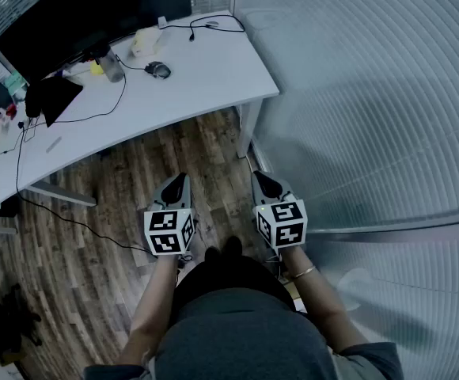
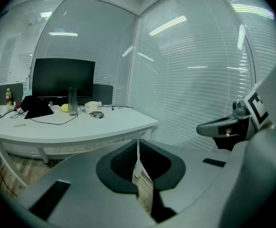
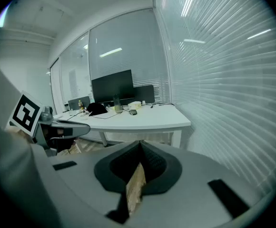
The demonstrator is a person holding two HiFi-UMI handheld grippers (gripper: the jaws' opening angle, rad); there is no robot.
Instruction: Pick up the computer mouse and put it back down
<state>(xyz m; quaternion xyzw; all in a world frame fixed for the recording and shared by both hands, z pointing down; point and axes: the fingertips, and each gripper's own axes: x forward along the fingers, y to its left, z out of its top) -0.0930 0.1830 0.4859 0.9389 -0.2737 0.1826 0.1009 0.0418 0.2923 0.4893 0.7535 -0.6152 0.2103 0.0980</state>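
The dark computer mouse (image 1: 157,70) lies on the white desk (image 1: 214,77), near its back and beside a clear bottle (image 1: 111,66). It shows small and far off in the left gripper view as the mouse (image 2: 96,114) and in the right gripper view as the mouse (image 3: 133,112). My left gripper (image 1: 176,185) and right gripper (image 1: 264,182) hang side by side over the wooden floor, well short of the desk, both pointing towards it and slightly down. The left gripper (image 2: 138,149) has its jaws together with nothing between them. So does the right gripper (image 3: 140,145).
A black monitor (image 1: 63,14) stands at the desk's back, with a black pouch (image 1: 51,95), a white box (image 1: 146,42) and trailing cables (image 1: 95,117) nearby. A desk leg (image 1: 249,129) stands at the near right corner. A glass wall with blinds (image 1: 372,93) runs along the right.
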